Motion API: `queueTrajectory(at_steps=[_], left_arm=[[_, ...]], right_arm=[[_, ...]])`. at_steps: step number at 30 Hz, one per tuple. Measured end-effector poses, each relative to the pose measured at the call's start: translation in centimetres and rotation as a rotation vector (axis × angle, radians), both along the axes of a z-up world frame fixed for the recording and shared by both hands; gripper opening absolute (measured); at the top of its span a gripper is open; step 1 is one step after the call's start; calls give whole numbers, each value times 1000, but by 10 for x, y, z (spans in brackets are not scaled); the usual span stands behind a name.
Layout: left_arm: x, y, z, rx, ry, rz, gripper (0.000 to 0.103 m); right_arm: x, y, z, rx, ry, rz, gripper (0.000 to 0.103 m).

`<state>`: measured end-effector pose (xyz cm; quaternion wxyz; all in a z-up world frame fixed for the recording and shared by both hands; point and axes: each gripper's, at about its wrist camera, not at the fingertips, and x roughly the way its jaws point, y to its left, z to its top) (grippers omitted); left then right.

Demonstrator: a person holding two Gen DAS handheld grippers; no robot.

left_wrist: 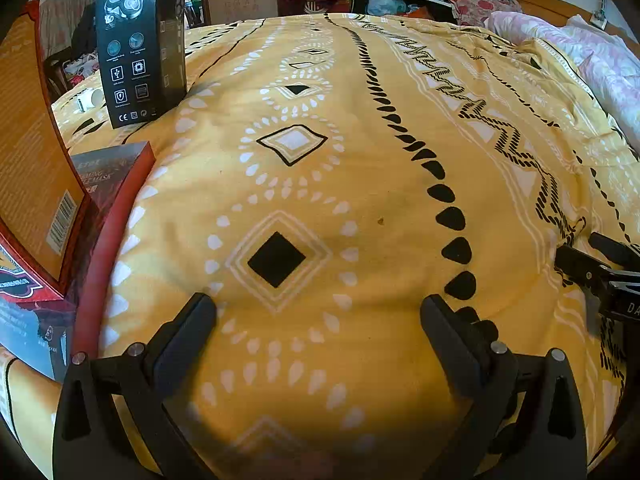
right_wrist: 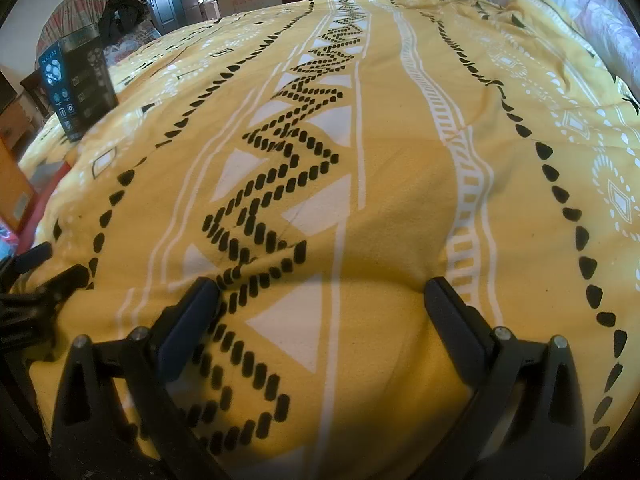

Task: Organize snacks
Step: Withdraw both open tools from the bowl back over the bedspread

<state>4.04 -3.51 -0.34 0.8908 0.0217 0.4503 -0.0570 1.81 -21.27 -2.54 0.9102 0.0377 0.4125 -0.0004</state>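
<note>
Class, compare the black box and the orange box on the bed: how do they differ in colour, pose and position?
The black box stands upright farther back on the bedspread, wholly in view. The orange box is nearer, at the left edge, leaning on red boxes and partly cut off. The black one shows icons; the orange one a barcode. Both are printed cartons.

"PLALZDS" and CE mark, black box

Black two-finger tongs, flat pads, silver screws.
</note>
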Motion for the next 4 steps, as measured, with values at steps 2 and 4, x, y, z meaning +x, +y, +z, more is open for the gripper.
queueTrajectory(at_steps=[2, 4], left_arm=[[0, 0, 0, -1, -3, 0, 103], [0, 0, 0, -2, -6, -1, 103]], right_arm=[[0, 0, 0, -2, 0, 0, 103], [0, 0, 0, -1, 0, 0, 103]])
